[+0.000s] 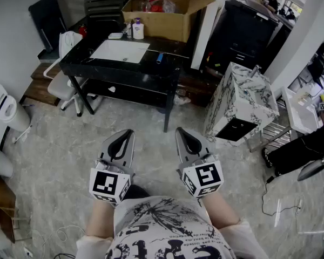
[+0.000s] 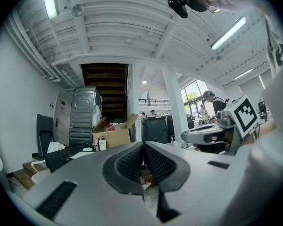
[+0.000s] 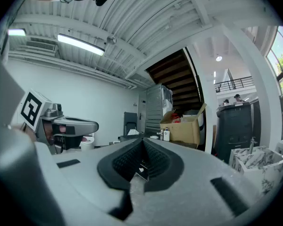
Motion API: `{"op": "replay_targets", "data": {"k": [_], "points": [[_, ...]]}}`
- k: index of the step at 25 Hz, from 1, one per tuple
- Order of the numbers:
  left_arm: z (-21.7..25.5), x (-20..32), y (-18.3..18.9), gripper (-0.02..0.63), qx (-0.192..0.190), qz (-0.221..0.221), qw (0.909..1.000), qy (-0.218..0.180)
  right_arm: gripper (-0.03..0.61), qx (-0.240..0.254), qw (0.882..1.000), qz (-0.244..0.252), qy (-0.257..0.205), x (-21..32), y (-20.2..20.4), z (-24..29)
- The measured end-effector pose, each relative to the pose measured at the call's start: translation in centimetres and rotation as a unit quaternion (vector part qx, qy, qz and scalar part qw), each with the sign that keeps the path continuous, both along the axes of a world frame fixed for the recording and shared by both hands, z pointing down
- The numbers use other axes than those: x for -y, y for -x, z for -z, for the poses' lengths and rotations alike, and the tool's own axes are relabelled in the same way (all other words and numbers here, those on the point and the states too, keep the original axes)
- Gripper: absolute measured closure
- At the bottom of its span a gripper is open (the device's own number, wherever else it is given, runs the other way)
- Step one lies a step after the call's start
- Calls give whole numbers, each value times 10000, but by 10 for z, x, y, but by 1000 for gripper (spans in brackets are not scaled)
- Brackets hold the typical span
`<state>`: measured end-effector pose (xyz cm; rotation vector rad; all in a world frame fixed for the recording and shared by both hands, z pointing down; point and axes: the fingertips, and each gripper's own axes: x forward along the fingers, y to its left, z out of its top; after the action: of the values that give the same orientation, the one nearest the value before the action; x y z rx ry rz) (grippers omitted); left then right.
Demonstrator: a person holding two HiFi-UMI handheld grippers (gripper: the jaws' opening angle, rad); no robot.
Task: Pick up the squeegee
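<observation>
No squeegee can be told apart for certain. A small blue object (image 1: pixel 160 58) lies on the far black table (image 1: pixel 167 75), and what it is stays unclear. My left gripper (image 1: pixel 130 132) and right gripper (image 1: pixel 179 129) are held side by side over the grey floor, well short of that table, both pointing level toward it. In the left gripper view the left gripper (image 2: pixel 142 146) has its pads pressed together with nothing between them. The right gripper (image 3: pixel 142 141) is likewise shut and empty in its own view.
On the black table are a white basin (image 1: pixel 120 51), a few bottles (image 1: pixel 137 29) and an open cardboard box (image 1: pixel 167 15). A white chair (image 1: pixel 65 85) stands at its left. A marble-patterned sink cabinet (image 1: pixel 243 101) stands to the right. White toilets (image 1: pixel 2 109) line the left edge.
</observation>
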<state>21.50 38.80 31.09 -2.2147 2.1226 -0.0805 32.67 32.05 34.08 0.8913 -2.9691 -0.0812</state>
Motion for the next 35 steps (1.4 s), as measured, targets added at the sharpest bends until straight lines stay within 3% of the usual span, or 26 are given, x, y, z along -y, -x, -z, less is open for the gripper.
{"op": "replay_targets", "data": {"k": [6,20,28,35], "points": [[-14,2,-2,601,15,-94,9999,-69,589,-5,10000,19,-13,-1,1,-1],[-41,21,6,601,-128,-146,9997,179,588,-12,9994,-118,338,20,11,-28],[-51,82,70,601,-232,-307,9988,286,588,-241,9989,-307,244,76,80,-38],[-46,170,176,601,-129,-627,9975,290,586,-366,9961,-757,277,162,181,-46]]}}
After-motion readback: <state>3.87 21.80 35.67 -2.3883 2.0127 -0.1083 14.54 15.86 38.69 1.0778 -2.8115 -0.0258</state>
